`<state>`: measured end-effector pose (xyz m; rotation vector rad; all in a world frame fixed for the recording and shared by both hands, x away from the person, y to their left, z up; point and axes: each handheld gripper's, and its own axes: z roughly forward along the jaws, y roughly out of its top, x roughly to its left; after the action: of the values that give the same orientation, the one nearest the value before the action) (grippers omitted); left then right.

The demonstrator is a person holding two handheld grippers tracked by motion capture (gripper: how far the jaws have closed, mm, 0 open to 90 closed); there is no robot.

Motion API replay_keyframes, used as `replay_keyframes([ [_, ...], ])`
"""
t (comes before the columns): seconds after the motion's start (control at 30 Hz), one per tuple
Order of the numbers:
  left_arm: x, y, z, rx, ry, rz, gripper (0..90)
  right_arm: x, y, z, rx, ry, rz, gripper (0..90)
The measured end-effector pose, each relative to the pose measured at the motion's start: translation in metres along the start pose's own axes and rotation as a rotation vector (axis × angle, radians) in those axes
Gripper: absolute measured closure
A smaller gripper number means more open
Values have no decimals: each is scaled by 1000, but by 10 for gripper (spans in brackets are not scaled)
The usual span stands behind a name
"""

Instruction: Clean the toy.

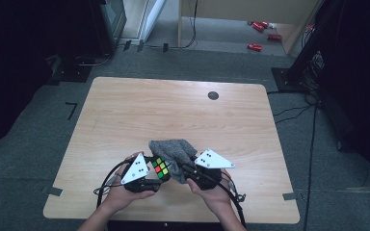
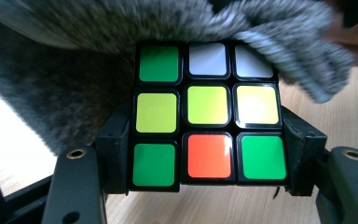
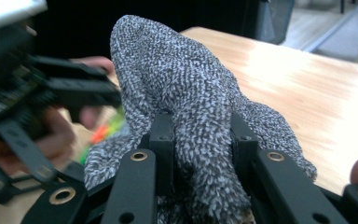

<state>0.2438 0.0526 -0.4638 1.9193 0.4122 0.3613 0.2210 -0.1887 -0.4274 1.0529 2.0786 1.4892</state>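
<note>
The cube (image 2: 207, 116) sat clamped between the left gripper's (image 2: 207, 154) jaws, just above the table's (image 1: 125, 115) near edge, about midway along it. A grey cloth (image 3: 186, 93) lay over the cube's top, pinched by the right gripper (image 3: 203, 140). Both grippers were close together, each in a hand (image 1: 125, 195).

A recording lab: lone wooden table (image 1: 125, 115), black stands (image 1: 313, 53), floor cables (image 1: 294, 113), tape marks (image 1: 71, 109).
</note>
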Motion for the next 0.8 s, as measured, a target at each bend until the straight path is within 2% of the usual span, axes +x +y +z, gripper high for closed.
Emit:
replay_keyframes([
  [0.17,12,-1,-8,-25,20,-49,343,-7,-5,3,25,-2,39,704],
  [0.37,4,-3,0,13,-1,-19,344,5,3,0,-4,28,28,704],
  [0.5,0,-1,1,13,-10,9,344,3,2,0,-11,17,30,704],
  [0.6,4,0,-4,-7,9,-6,344,-4,-3,2,6,-24,50,704],
  [0.67,11,0,-9,-29,23,-40,344,-5,-5,3,14,-24,58,704],
  [0.8,18,-2,-12,-31,40,-68,344,1,-1,2,5,6,49,704],
])
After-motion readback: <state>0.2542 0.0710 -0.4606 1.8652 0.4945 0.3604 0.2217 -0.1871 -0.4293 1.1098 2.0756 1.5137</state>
